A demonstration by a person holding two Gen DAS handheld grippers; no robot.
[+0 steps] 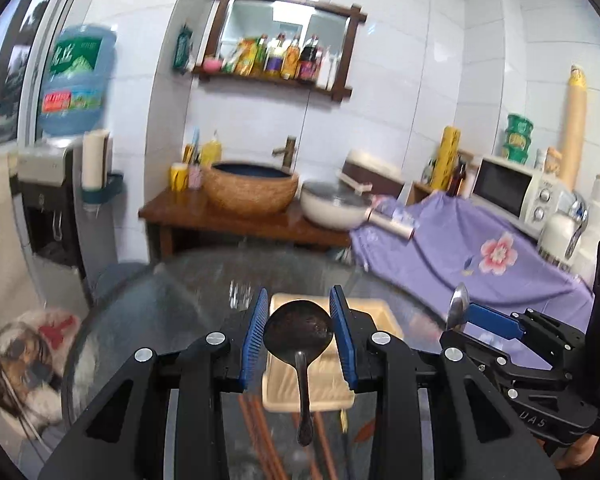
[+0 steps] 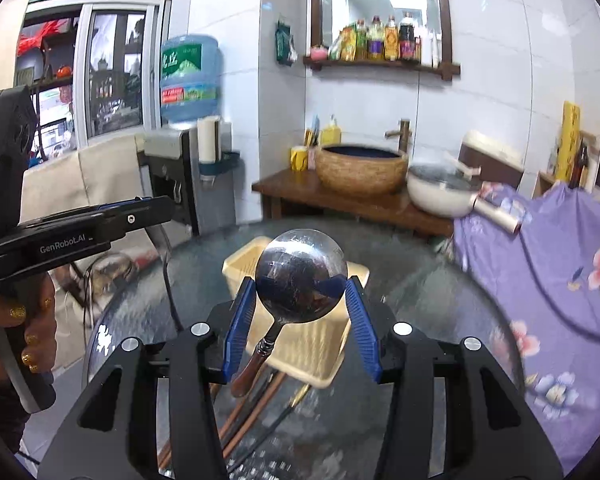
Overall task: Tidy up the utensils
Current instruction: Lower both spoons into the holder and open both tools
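My left gripper is shut on a dark spoon, bowl between the blue pads, handle pointing back toward the camera. It hovers above a cream rectangular tray on the round glass table. My right gripper is shut on a shiny metal spoon with a brown handle, held above the same tray. The right gripper also shows in the left wrist view with the metal spoon upright. Brown chopsticks lie on the glass under the grippers; they also show in the right wrist view.
A purple floral cloth covers a counter to the right. A wooden stand with a woven basin and a white pan is behind the table. A water dispenser stands at left. A microwave sits at the right.
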